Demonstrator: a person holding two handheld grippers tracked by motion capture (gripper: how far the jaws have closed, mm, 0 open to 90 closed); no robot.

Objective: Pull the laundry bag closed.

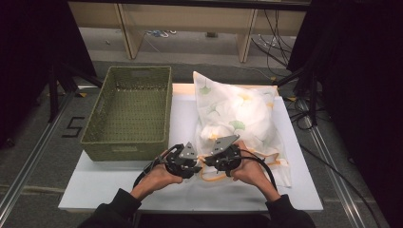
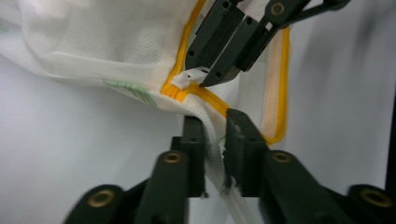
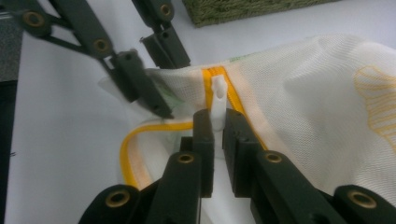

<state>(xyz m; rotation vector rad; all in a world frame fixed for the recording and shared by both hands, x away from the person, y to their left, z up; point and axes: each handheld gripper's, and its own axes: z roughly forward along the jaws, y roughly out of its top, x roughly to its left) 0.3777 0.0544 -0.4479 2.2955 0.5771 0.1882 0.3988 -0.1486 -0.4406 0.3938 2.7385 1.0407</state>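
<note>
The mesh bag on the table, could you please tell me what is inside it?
Through the mesh bag only a pale, bulky white mass shows, bulging the fabric. The weave and leaf print blur it, so what it is cannot be told. Both tongs grip at the orange zipper; the right tongs hold the white pull.

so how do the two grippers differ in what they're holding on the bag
The left gripper is shut on the white fabric edge of the mesh bag, just beside the zip's end. The right gripper is shut on the white zip pull. In the high view the left sits nearer the basket. Both meet at the bag's near, orange-trimmed end.
</note>
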